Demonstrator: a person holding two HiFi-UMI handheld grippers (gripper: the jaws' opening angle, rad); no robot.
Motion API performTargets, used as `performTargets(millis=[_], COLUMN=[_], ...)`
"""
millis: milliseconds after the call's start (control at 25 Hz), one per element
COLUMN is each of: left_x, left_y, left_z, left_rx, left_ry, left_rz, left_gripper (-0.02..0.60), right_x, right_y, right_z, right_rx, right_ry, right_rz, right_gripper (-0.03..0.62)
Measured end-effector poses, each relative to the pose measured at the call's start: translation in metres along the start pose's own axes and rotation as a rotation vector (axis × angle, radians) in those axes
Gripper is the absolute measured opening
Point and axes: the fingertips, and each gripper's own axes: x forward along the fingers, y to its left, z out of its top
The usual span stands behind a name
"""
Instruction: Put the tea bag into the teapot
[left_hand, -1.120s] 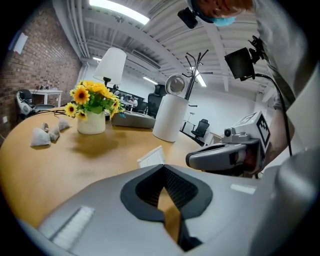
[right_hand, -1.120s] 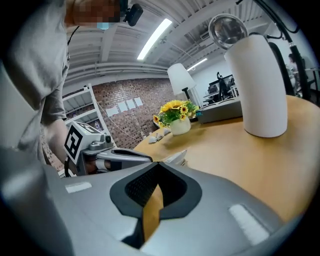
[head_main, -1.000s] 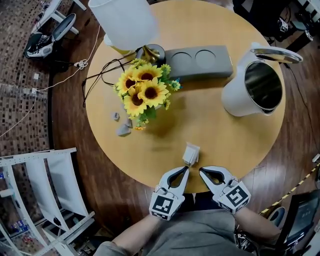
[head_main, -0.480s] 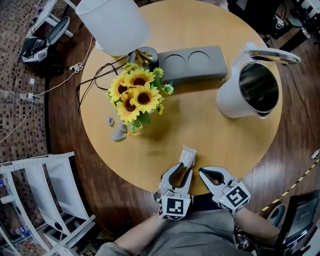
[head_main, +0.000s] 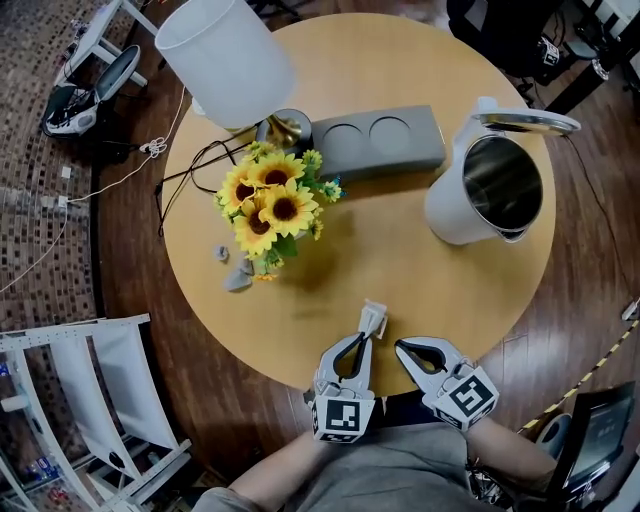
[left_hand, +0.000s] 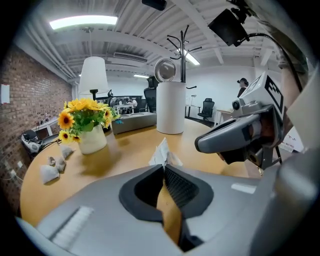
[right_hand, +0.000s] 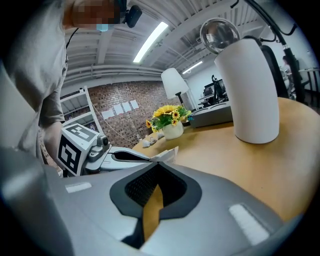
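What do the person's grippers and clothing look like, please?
Both the left gripper and right gripper are light grey, with curved jaws framing a black-lined teardrop opening and ribbed black pads. Each carries a white cube bearing black square markers. The person wears a grey top. The left jaws have just been closing, with the tea bag pinched between them.

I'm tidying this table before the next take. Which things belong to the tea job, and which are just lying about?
Belong to the job: tea bag; white teapot, lid open; left gripper, whose jaws have just been closing on the tea bag.
Lying about: sunflower vase; lamp; grey two-well tray; small grey stones.
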Motion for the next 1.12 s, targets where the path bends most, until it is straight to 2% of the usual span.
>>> performTargets(millis=[200, 320, 600, 760, 880, 1120], left_x=[-0.019, -0.032, -0.068, -0.08, -0.082, -0.103], left_y=[0.005, 0.008, 0.006, 0.008, 0.008, 0.001], left_z=[0.042, 0.071, 0.144, 0.167, 0.176, 0.182], left_rx=[0.012, 0.017, 0.058, 0.047, 0.038, 0.022], left_ry=[-0.074, -0.13, -0.29, -0.353, -0.382, -0.412], left_rz=[-0.002, 0.004, 0.012, 0.014, 0.009, -0.026], left_gripper=[0.017, 0.017, 0.017, 0.015, 0.015, 0.015], right_x=[-0.009, -0.019, -0.049, -0.061, -0.066, -0.081], right_y=[0.009, 0.013, 0.03, 0.039, 0.039, 0.056], right_z=[0.039, 0.067, 0.133, 0.162, 0.169, 0.177], right_rx=[-0.033, -0.088, -0.19, -0.223, -0.27, -0.296], right_ry=[-0.06, -0.092, -0.204, -0.284, -0.302, -0.319], right_rz=[-0.014, -0.026, -0.067, -0.082, -0.099, -0.156], right_gripper=[0.0, 0.0, 0.0, 0.0, 0.0, 0.0])
